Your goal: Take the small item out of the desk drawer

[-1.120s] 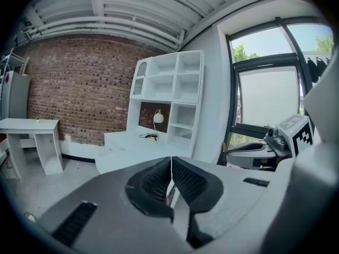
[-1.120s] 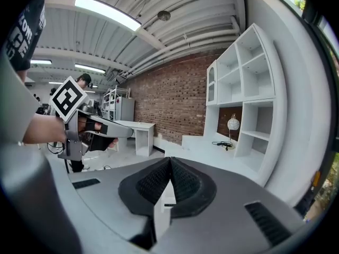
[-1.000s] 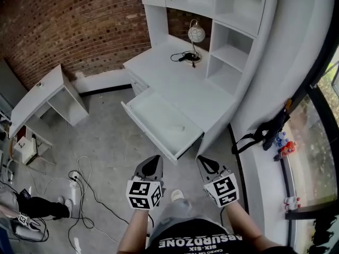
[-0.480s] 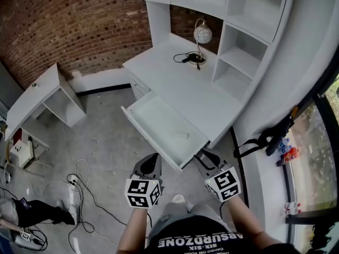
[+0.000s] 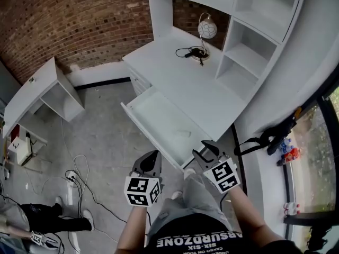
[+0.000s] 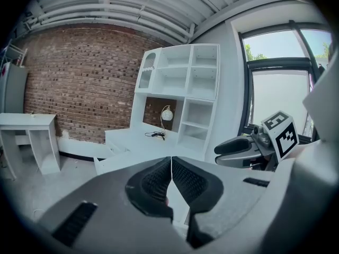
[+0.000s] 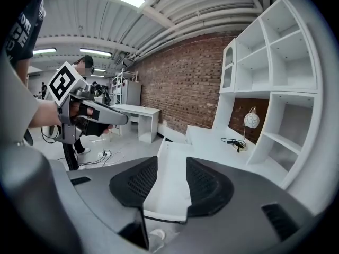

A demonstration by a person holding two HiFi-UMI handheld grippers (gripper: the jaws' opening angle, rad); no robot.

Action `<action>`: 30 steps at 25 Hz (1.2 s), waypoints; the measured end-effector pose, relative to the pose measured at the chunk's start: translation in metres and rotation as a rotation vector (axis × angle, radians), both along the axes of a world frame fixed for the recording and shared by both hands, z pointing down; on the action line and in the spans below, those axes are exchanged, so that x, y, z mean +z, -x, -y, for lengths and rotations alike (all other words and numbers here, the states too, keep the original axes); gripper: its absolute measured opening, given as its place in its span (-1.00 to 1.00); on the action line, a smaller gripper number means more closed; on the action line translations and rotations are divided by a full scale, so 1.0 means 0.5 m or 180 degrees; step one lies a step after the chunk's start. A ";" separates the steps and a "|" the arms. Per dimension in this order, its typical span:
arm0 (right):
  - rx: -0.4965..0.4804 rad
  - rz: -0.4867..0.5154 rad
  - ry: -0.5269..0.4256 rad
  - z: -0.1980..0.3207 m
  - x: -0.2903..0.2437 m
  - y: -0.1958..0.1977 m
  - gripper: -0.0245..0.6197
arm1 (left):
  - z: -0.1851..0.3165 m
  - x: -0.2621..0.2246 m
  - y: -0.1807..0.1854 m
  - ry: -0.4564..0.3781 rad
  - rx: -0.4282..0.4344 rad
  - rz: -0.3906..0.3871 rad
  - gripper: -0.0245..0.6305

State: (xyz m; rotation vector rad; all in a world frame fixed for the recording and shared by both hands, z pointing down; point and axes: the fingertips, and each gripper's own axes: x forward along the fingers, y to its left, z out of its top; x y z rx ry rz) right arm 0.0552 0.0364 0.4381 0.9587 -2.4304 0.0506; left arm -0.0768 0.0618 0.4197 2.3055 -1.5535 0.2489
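Observation:
The white desk drawer point(image 5: 151, 136) stands pulled out, and a small pale item point(image 5: 184, 133) lies on its floor near the front right. My left gripper point(image 5: 152, 158) hovers just short of the drawer's front, jaws shut with nothing between them point(image 6: 171, 165). My right gripper point(image 5: 204, 148) is at the drawer's right front corner, above and short of the item. Its jaws have just been opening and stand apart with nothing between them point(image 7: 170, 174). Between them, in the right gripper view, I see the drawer point(image 7: 175, 157).
The desk top point(image 5: 185, 83) carries a globe lamp point(image 5: 207, 29) and a black cable point(image 5: 192, 52). White shelving point(image 5: 249, 41) rises behind and to the right. A small white table point(image 5: 37, 89) stands left; cables point(image 5: 74, 176) lie on the floor.
Both grippers have moved forward toward the drawer front. The right gripper's jaws have gone from shut to apart. The left gripper stays shut.

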 end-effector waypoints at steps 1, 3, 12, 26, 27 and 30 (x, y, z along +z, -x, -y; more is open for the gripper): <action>-0.0022 -0.0023 0.0022 0.009 0.006 0.002 -0.45 | 0.006 0.003 0.002 0.0009 -0.0008 -0.0001 -0.91; -0.0063 -0.0083 0.0067 0.028 0.023 0.008 -0.45 | 0.019 0.008 0.008 0.0027 -0.0020 0.0000 -0.91; -0.0178 -0.0344 0.0241 0.130 0.108 0.034 -0.35 | 0.103 0.031 0.034 0.0099 -0.0058 0.0066 -0.91; -0.0232 -0.0544 0.0656 0.251 0.230 0.090 -0.30 | 0.243 0.068 0.072 0.0265 -0.0020 0.0064 -0.91; -0.0233 -0.0563 0.0682 0.258 0.240 0.093 -0.30 | 0.252 0.074 0.074 0.0286 -0.0018 0.0062 -0.91; -0.0228 -0.0621 0.0761 0.279 0.271 0.096 -0.30 | 0.277 0.093 0.079 0.0354 -0.0014 0.0065 -0.91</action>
